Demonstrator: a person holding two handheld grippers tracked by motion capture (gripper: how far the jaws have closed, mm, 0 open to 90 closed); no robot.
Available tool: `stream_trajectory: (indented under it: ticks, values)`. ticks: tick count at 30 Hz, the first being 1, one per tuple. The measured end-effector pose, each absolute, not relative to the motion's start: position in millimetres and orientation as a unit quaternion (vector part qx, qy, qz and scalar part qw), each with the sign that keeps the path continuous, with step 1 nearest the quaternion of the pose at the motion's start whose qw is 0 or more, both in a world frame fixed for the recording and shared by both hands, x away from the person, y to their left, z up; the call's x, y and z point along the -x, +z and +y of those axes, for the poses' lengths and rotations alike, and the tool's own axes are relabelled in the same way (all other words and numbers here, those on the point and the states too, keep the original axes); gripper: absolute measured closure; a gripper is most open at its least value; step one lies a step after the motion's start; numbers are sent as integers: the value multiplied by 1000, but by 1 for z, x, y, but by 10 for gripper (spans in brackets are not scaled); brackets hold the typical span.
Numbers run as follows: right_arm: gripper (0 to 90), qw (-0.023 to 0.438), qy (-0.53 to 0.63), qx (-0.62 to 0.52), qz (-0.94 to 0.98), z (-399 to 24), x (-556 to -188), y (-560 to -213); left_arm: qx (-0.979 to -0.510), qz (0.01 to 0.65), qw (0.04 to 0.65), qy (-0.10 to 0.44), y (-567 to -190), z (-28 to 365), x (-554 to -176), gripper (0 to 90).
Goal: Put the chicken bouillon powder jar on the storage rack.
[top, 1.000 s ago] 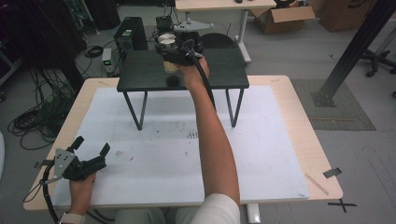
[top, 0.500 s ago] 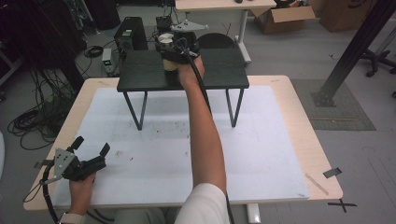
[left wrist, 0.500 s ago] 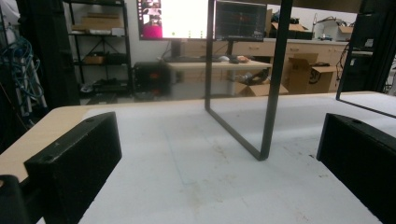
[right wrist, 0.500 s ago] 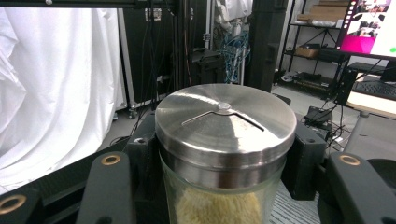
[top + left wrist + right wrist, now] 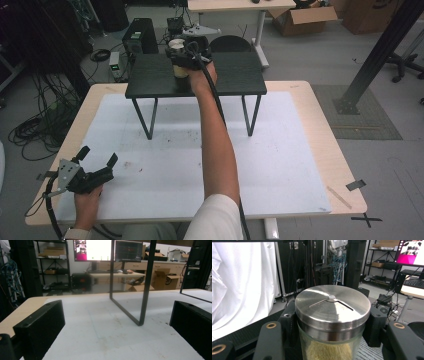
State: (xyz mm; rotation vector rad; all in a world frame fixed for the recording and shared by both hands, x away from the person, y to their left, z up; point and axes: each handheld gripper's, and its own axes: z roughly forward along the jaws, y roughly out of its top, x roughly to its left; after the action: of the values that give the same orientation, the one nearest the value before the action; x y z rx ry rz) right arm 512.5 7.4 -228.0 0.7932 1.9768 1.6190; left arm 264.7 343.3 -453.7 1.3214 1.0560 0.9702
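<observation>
- My left tool [image 5: 95,161] rests at about seven o'clock on the white bench [image 5: 300,165], jaws spread wide with nothing between them — in the left gripper view they frame a leg [image 5: 147,282] of the black stand.
- My right tool [image 5: 183,56] is clamped on the glass jar [image 5: 332,322] — steel lid [image 5: 332,305], yellow contents — at twelve o'clock, upright on the black stand [image 5: 235,80].
</observation>
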Motion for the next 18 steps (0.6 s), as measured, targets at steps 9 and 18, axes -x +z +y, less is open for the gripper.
stream_trajectory:
  ticks: [9, 18]
  values:
    - [394, 232, 593, -293, 713, 7, -512, -228, -560, 449, 561, 412, -454, 343, -265, 4]
    - [251, 239, 591, -304, 708, 3, -508, -227, -561, 448, 560, 412, -454, 343, -265, 4]
